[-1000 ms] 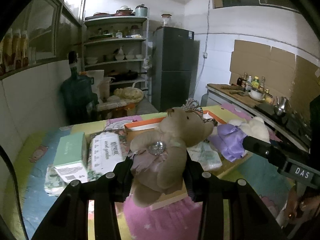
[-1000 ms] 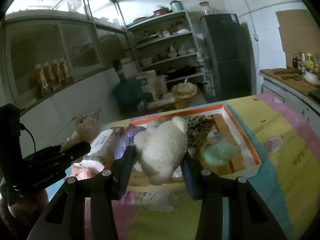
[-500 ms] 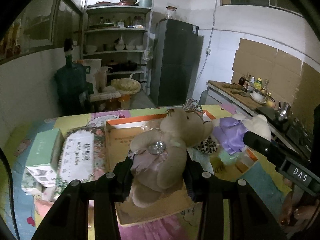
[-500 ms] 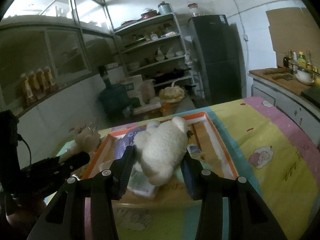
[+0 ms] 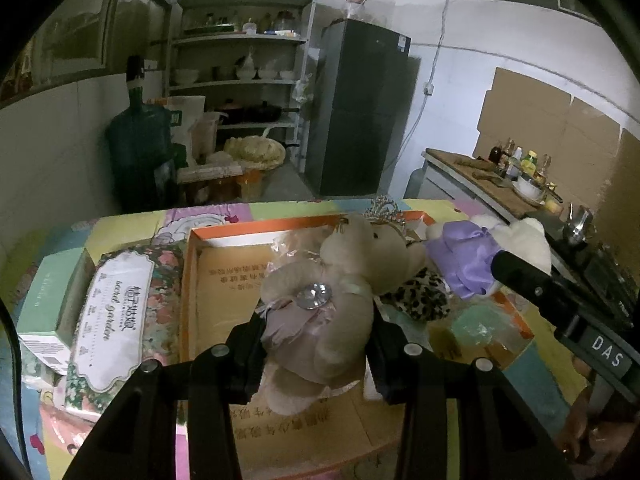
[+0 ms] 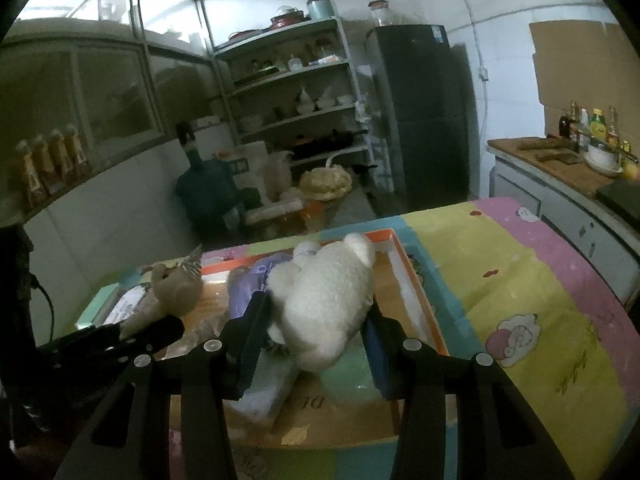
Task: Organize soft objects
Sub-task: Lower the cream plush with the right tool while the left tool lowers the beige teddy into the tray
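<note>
My left gripper [image 5: 316,332] is shut on a beige teddy bear [image 5: 340,288] with a small tiara and a pink dress, held above the orange-rimmed cardboard box [image 5: 224,280]. My right gripper [image 6: 316,320] is shut on a white plush bear [image 6: 324,292] with a purple dress, held over the same box [image 6: 416,292]. Each gripper shows in the other's view, the right one [image 5: 560,304] at the right and the left one [image 6: 116,340] at the left. A leopard-print soft piece [image 5: 424,296] and a green soft thing [image 5: 476,320] lie in the box.
A floral tissue pack [image 5: 116,312] and a green carton [image 5: 52,292] lie left of the box on the cartoon-print cloth [image 6: 540,288]. Behind stand a water jug [image 5: 136,148], shelves [image 5: 240,60] and a dark fridge [image 5: 360,108]. A counter with bottles [image 5: 516,160] runs along the right.
Both grippers have moved over the box with their toys still held, and the two toys are now closer together above it.
</note>
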### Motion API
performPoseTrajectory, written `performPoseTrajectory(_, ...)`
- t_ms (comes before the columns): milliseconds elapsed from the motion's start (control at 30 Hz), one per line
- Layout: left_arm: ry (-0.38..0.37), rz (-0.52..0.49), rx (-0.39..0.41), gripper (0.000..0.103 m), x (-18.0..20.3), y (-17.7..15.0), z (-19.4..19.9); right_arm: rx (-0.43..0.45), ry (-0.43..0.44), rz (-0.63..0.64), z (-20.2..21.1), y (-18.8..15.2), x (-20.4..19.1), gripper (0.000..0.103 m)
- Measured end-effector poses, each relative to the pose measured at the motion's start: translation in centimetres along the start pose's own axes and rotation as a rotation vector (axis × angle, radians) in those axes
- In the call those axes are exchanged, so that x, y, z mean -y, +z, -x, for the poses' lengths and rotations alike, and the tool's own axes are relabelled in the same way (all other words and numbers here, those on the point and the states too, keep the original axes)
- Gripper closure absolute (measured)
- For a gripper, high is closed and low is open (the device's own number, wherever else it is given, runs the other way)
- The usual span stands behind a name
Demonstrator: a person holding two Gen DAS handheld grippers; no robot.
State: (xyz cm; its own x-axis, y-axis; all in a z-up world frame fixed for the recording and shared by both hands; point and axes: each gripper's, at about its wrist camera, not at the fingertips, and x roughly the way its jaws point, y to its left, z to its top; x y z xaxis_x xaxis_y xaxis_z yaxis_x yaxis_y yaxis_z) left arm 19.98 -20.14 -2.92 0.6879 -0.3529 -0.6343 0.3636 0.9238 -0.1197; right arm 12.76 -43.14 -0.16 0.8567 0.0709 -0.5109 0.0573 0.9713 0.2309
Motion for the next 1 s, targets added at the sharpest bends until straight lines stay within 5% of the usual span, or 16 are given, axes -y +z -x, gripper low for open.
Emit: performPoseTrajectory(1000, 0.019, 0.026, -0.1, 0.054, -0.7, 0.0, -5.2, -0.136, 0.029, -0.014, -5.9, -0.4, 1.1, 0.051)
